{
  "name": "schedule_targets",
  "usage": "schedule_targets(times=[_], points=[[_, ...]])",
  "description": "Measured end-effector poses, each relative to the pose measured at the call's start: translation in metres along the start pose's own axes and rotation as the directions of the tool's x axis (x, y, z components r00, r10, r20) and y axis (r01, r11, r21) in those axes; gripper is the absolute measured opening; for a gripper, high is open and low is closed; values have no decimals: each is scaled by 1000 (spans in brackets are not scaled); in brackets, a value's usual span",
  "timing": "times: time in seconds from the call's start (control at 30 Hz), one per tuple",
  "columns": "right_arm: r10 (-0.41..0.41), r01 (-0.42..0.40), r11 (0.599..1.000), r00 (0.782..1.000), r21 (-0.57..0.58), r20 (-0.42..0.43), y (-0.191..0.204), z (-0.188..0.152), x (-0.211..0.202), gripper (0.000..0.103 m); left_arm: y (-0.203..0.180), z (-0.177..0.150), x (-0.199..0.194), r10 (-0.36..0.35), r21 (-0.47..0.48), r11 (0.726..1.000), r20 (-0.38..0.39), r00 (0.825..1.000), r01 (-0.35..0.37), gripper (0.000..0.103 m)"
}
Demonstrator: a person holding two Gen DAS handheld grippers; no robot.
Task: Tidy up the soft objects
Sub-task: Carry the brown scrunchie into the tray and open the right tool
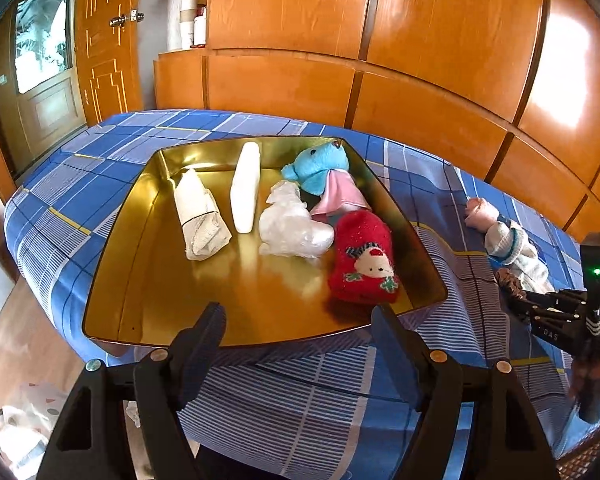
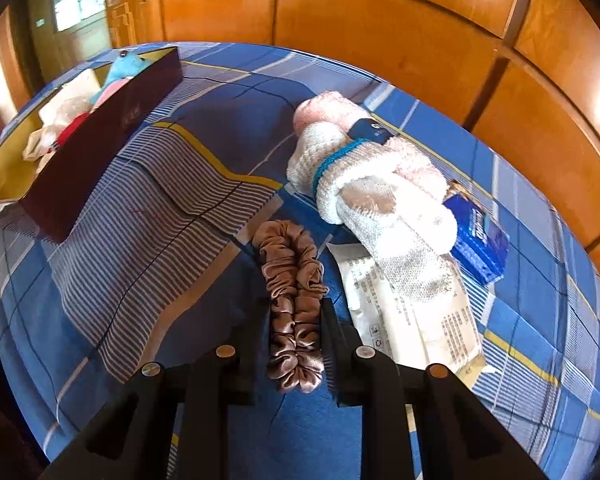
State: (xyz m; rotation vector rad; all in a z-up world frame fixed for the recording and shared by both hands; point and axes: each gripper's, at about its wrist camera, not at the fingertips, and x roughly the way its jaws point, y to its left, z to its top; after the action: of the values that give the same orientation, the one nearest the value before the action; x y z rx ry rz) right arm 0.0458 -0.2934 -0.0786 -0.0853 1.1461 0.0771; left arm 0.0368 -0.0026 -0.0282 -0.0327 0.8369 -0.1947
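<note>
The gold tray (image 1: 140, 280) sits on the blue plaid bedcover (image 1: 80, 184) and serves as the reference point. Inside it, from its left side to its right, lie a rolled white cloth (image 1: 200, 216), a white oblong pad standing on edge (image 1: 246, 188), a crumpled clear plastic bag (image 1: 292, 228), and a red sock with a cartoon face (image 1: 364, 264); a blue plush toy (image 1: 318, 164) with a pink cloth (image 1: 338, 196) occupies the tray's far right corner. The left gripper (image 1: 298, 320) hangs over the tray's near rim, its fingers spread wide with nothing between them. To the right of the tray, on the bedcover, the right gripper (image 2: 294, 312) has its fingers pressed against both sides of a brown satin scrunchie (image 2: 294, 280), pinching it. Further right of the tray, beyond the scrunchie, a white knitted glove with teal trim (image 2: 364, 184) lies over a pink fuzzy sock (image 2: 328, 110), with a white printed packet (image 2: 412, 320) and a blue box (image 2: 480, 244) partly beneath the glove.
</note>
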Motion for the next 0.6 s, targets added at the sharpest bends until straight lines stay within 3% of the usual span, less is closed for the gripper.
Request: schedule_targets(times=[0.13, 0.3, 0.6], points=[[-71, 71, 997, 997, 40, 3, 9, 0, -1, 21, 9, -2, 1, -12, -23, 1000, -11, 1000, 12, 76], [-93, 94, 990, 996, 103, -12, 8, 4, -2, 19, 16, -4, 1, -25, -46, 999, -13, 1000, 24, 76], [-36, 18, 980, 996, 199, 86, -2, 14, -41, 19, 29, -3, -1, -22, -84, 996, -3, 1000, 21, 76]])
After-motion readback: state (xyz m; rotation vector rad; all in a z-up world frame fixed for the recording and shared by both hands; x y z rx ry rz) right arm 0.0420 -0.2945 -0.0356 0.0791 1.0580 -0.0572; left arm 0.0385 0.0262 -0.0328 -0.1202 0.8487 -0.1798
